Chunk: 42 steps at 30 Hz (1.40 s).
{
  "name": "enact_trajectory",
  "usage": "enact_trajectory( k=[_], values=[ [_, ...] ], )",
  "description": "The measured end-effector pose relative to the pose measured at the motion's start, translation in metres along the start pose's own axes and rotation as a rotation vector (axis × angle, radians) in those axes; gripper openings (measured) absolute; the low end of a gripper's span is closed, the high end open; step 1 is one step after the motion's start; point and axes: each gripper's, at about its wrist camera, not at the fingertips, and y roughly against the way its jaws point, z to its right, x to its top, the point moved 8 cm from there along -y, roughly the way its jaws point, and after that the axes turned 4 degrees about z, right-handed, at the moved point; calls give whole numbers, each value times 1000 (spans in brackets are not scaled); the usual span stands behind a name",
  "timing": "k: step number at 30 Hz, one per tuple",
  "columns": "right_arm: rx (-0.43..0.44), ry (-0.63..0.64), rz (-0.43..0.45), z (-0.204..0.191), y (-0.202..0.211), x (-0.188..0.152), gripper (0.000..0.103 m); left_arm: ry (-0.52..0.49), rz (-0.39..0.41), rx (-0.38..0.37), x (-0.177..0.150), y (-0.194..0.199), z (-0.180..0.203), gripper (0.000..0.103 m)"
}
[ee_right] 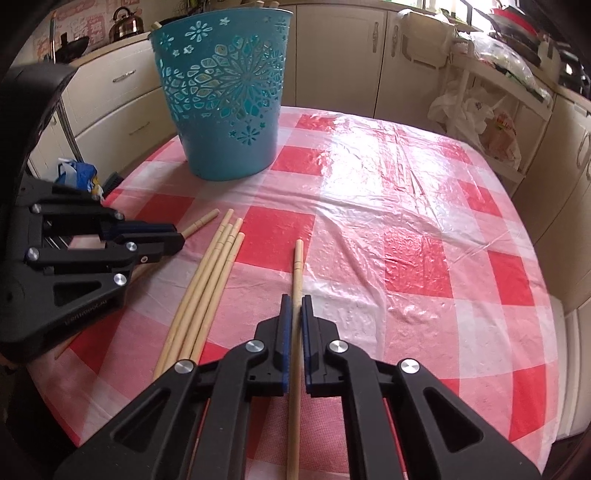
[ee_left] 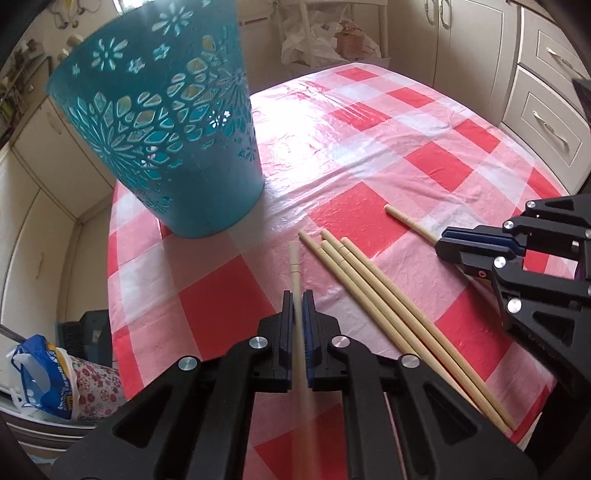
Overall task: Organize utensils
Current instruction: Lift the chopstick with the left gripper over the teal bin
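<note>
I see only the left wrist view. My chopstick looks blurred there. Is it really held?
Observer: Yes. The right wrist view shows the left gripper shut on a chopstick whose tip pokes out beyond it.
Operator: Anything inside the basket?
Observer: The blue basket shows pale wooden ends above its rim.
Operator: And the right gripper?
Observer: The right gripper is shut on its own chopstick, along its fingers.

Home kitchen: cream cabinets (ee_right: 122, 99), kettle (ee_right: 123, 26), checked tablecloth (ee_right: 406, 229).

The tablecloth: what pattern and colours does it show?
Red, pink and white checks on the tablecloth, clearest in the right wrist view.
</note>
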Motion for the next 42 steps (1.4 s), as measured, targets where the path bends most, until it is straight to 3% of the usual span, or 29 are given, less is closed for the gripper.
enact_trajectory(
  k=[4,9,13,16,20,24,28,33,39,42],
  values=[
    [-18,4,-3,2,2,-2,6,-6,0,1,-3,4,6,5],
    [-84,102,6,-7,1,-4,6,-1,-10,29,-3,3,7,5],
    [5,-30,2,5,2,-5,6,1,14,30,-3,11,9,5],
    [56,-105,3,11,2,-4,6,50,88,15,3,36,1,5],
    [43,-95,6,9,2,-4,6,156,269,-70,27,94,-26,5],
    [36,-94,5,8,2,-2,6,245,468,-95,69,158,-71,5],
    [34,-95,5,8,1,-2,6,323,611,-91,118,191,-108,4],
    [39,-99,4,8,1,-2,6,387,734,-56,175,194,-142,5],
    [47,-110,3,10,1,0,6,445,825,6,229,176,-164,5],
    [53,-116,1,11,0,0,6,457,829,38,242,157,-169,5]
  ],
)
